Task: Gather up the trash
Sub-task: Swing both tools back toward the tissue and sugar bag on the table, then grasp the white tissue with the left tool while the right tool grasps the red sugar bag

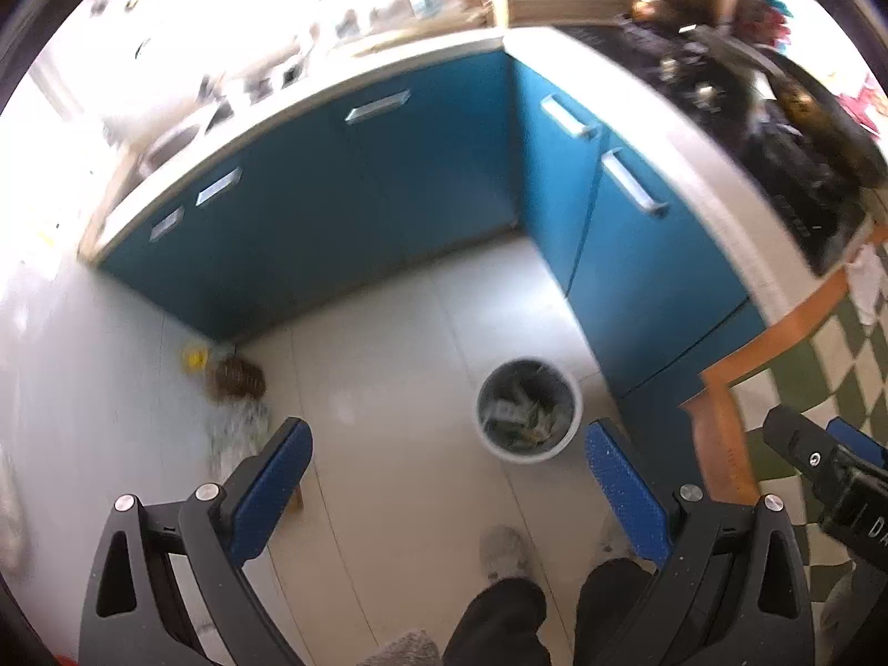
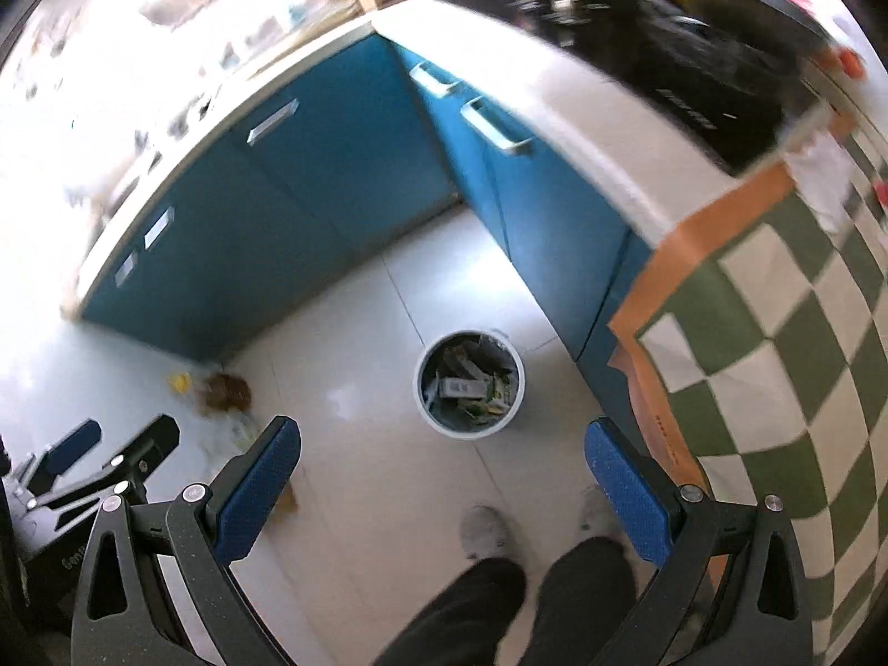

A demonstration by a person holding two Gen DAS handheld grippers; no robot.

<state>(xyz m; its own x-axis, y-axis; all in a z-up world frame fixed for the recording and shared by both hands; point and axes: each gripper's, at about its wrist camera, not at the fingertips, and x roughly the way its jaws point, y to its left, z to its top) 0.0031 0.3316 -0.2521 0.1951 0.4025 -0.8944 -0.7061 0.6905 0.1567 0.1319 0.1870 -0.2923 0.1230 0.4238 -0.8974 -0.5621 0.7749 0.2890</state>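
A round white trash bin (image 1: 528, 408) stands on the tiled floor by the blue cabinets, holding several crumpled wrappers and cartons; it also shows in the right wrist view (image 2: 470, 384). My left gripper (image 1: 448, 444) is open and empty, held high above the floor, with the bin just beyond its right finger. My right gripper (image 2: 442, 441) is open and empty, also high above the floor, with the bin between and beyond its fingers. The left gripper also appears at the lower left of the right wrist view (image 2: 119, 447).
Blue cabinets (image 1: 344, 205) form a corner under a pale counter (image 2: 599, 127). A green-checked cloth with orange border (image 2: 777, 344) hangs at right. A bottle with a yellow cap (image 1: 222, 374) and clear plastic lie by the wall. The person's legs and shoes (image 2: 485, 533) are below.
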